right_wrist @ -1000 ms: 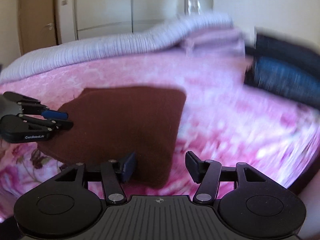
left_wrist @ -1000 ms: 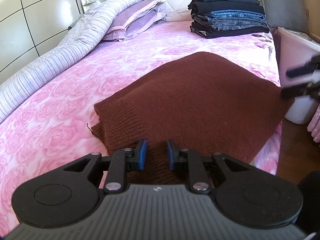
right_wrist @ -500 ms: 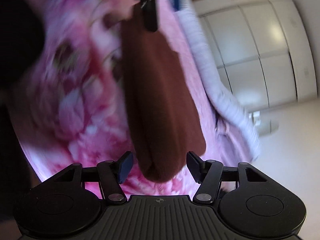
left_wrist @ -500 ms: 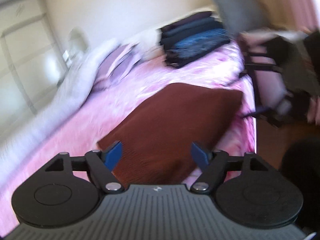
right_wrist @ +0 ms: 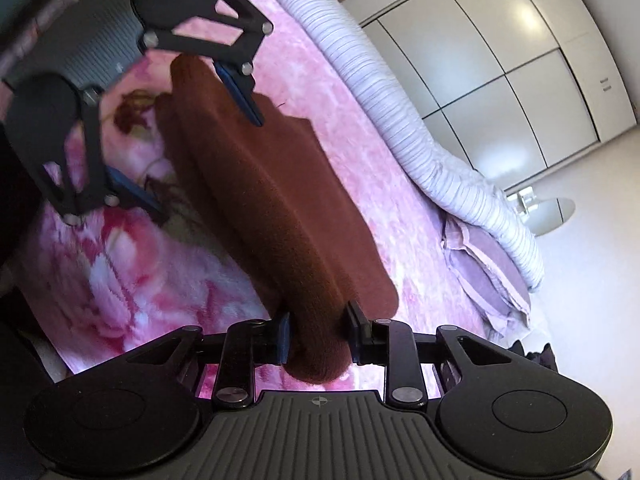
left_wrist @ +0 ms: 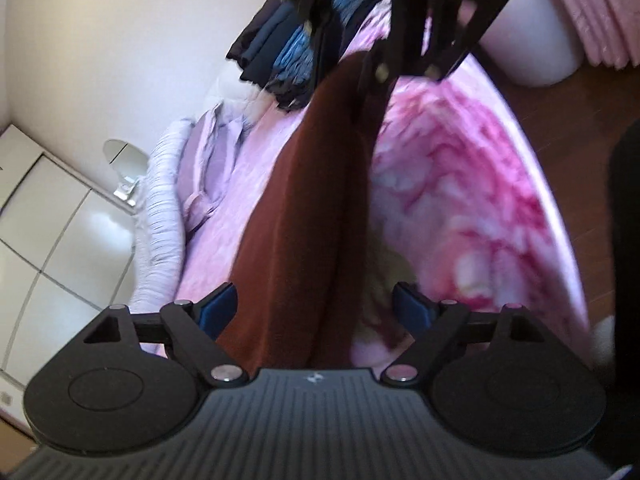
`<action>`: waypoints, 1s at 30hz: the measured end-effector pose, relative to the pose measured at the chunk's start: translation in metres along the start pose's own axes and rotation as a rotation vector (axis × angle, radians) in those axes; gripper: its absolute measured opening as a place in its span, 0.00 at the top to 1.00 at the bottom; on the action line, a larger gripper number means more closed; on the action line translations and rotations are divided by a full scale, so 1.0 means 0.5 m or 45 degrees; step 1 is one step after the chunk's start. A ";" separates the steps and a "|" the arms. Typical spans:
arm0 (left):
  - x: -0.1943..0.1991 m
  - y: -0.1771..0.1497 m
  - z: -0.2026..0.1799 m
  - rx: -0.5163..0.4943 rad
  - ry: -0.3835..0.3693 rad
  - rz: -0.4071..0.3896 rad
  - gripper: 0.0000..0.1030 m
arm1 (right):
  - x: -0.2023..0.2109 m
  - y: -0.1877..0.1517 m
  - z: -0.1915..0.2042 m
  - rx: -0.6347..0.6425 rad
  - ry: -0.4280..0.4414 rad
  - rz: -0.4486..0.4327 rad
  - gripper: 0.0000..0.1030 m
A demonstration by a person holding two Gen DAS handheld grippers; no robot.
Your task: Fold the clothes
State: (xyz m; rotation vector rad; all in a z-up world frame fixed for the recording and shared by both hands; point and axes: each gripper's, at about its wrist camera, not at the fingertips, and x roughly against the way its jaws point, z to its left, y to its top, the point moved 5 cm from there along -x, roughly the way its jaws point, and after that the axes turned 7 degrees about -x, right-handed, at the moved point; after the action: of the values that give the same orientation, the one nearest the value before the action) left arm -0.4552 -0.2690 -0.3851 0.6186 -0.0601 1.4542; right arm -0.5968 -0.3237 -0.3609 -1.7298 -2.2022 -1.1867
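Note:
A folded brown sweater [right_wrist: 272,208] lies on the pink floral bedspread [right_wrist: 132,264] near the bed's edge. My right gripper [right_wrist: 320,330] has one end of the folded stack between its jaws, which are closing, and both pads press into the knit. At the other end, my left gripper [left_wrist: 316,308] is rolled on its side with its jaws opening wide. The sweater [left_wrist: 304,216] runs between them, and the blue pads [left_wrist: 218,308] stand off the cloth. In the left wrist view the right gripper [left_wrist: 380,80] shows at the sweater's far end.
A stack of folded dark and blue clothes [left_wrist: 304,40] sits at the head of the bed. A striped rolled duvet [right_wrist: 420,132] and a lilac pillow [right_wrist: 488,276] lie along the far side. A white bin [left_wrist: 532,32] stands on the wooden floor [left_wrist: 560,120] beside the bed.
Both grippers have rolled sideways and come down to the sweater's ends. The left jaws went from nearly shut to wide. The right jaws closed in on the sweater's edge.

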 end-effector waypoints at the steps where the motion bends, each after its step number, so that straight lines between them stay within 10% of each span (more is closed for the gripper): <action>1: -0.006 -0.001 0.005 -0.013 0.015 0.022 0.26 | 0.004 0.001 -0.003 -0.013 0.001 0.000 0.74; 4: -0.027 -0.028 0.020 -0.045 0.046 0.121 0.66 | 0.010 -0.004 0.001 -0.052 -0.003 0.013 0.74; 6: -0.035 -0.049 0.034 0.003 -0.005 0.144 0.73 | 0.006 -0.013 0.011 -0.057 -0.001 0.027 0.73; 12: -0.035 -0.055 0.060 0.095 -0.100 0.125 0.79 | 0.033 -0.037 0.102 0.057 -0.147 -0.023 0.39; 16: -0.035 -0.052 0.088 0.212 -0.162 0.120 0.79 | 0.031 -0.023 0.157 0.068 -0.168 -0.073 0.34; 23: -0.031 -0.052 0.107 0.219 -0.213 0.097 0.78 | -0.043 -0.011 0.129 0.084 -0.293 -0.026 0.35; 27: -0.030 -0.049 0.086 0.081 -0.224 0.083 0.78 | -0.061 -0.038 0.115 0.212 -0.265 0.019 0.68; 30: -0.022 -0.042 0.089 -0.067 -0.192 0.066 0.79 | -0.031 -0.028 0.088 0.192 -0.234 -0.013 0.73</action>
State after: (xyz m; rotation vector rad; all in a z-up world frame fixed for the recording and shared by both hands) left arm -0.4227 -0.2977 -0.3594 0.6866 -0.2332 1.4490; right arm -0.5868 -0.3092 -0.4065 -1.8330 -2.3354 -0.8684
